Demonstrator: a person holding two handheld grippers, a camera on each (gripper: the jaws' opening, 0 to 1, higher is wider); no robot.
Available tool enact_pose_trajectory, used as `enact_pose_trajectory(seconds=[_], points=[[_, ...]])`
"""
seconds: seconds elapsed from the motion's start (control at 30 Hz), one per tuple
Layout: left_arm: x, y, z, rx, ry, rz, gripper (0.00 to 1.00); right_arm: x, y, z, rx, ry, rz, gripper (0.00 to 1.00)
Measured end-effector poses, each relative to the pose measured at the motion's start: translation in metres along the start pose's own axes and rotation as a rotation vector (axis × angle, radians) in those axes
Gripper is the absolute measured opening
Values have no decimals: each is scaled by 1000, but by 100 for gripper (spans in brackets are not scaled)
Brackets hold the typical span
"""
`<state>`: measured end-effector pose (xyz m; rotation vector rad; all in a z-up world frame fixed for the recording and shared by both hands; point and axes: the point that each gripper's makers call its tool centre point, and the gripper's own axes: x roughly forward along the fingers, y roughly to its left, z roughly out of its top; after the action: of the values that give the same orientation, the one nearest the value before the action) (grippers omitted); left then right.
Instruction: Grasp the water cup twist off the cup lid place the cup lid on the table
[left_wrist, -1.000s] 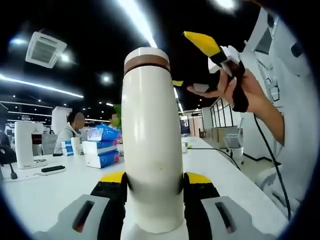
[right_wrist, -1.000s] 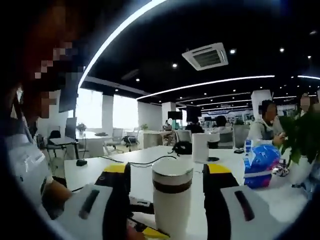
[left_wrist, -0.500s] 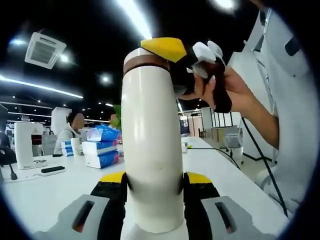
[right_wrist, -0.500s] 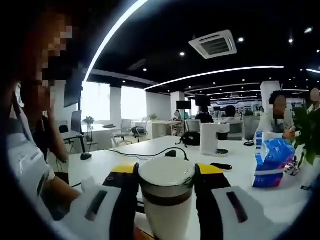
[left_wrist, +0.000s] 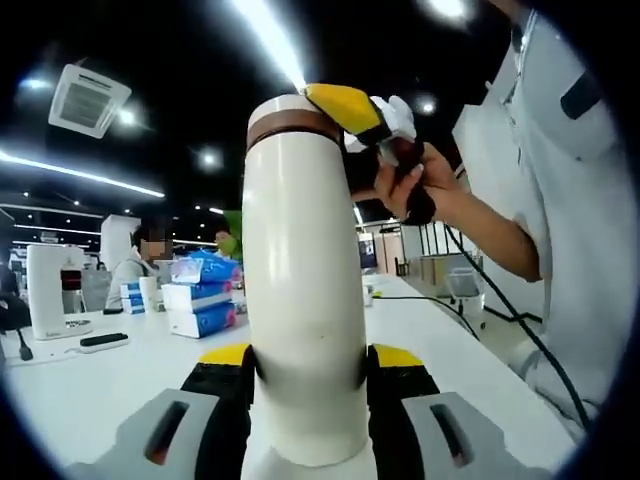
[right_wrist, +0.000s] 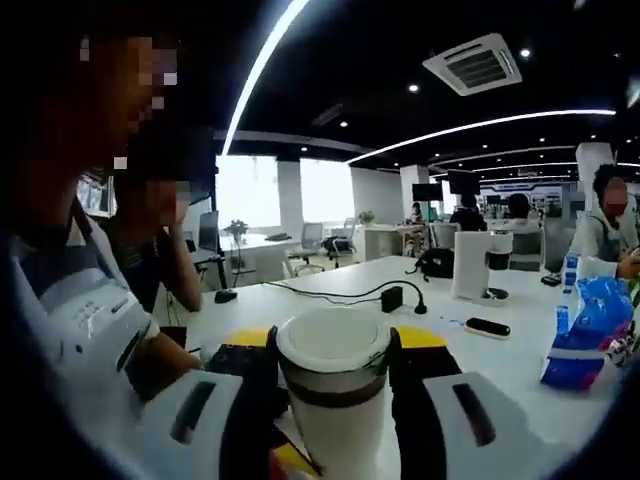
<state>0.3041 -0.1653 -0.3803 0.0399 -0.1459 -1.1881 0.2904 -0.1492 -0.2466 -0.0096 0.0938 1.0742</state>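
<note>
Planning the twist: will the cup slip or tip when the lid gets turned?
The cup looks smooth and glossy, so it may spin in the left gripper. Tall and narrow, it could tip if released. The right gripper flanks the lid.

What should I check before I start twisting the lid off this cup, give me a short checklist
1. Left gripper clamps the cup body: ok, both jaws press its lower sides.
2. Right gripper sits at the lid: ok, its jaws bracket the lid on both sides.
3. Right jaws pressing firmly enough to turn the lid: cannot tell.
4. Lid seated on the cup: ok, it sits above the brown band.
5. Cup upright: ok in the left gripper view.
6. Bare table nearby for setting the lid down: ok, though a cable lies across part of it.
</note>
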Motion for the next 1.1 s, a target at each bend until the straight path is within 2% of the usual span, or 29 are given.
enact_pose_trajectory(seconds=[0.37, 0.57, 0.67, 0.77, 0.93, 1.03, 1.1], points=[[0, 2, 0, -1, -2, -4, 45, 1, 3, -3, -10, 15, 153, 46], [0, 3, -1, -6, -1, -3, 45, 2, 5, -3, -24, 11, 260, 46], [0, 2, 0, -1, -1, -4, 45, 3, 10, -3, -20, 17, 341, 46], [-1, 3, -1, 1, 0, -3, 45, 4, 11, -5, -14, 19, 382, 46], [-1, 2, 0, 1, 0, -3, 45, 5, 16, -6, -18, 14, 391, 46], [0, 3, -1, -1, 0, -2, 45, 3, 11, -6, 9, 37, 319, 48], [-1, 2, 0, 7, -1, -5, 45, -2, 10, -1, -13, 27, 255, 52]])
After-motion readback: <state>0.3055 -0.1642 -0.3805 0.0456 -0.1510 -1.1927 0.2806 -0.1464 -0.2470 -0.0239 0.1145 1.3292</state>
